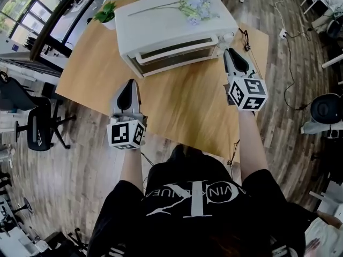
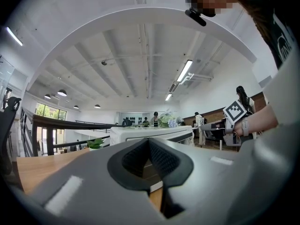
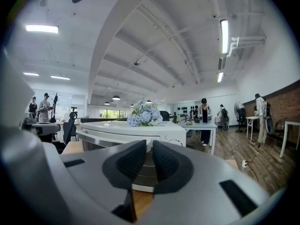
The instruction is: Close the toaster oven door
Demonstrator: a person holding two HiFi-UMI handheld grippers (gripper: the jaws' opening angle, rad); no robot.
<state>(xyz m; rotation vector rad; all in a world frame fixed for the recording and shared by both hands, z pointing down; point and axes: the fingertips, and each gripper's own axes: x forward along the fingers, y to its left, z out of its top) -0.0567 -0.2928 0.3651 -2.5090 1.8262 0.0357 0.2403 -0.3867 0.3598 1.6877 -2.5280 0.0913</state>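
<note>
Head view: the white toaster oven [image 1: 161, 25] sits far back on the surface [image 1: 182, 100], its door [image 1: 177, 51] apparently up. The right hand-held gripper [image 1: 229, 53], jaws barely apart and empty, points at the door's right corner, likely for pushing. The left hand-held gripper [image 1: 130, 83], closed and empty, hangs back.

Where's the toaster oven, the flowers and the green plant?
toaster oven [image 1: 161, 25]: head view, on its white top.
flowers [image 1: 199, 7]: head view, on the pale blue blooms.
plant [image 1: 106, 12]: head view, on its green leaves.
</note>
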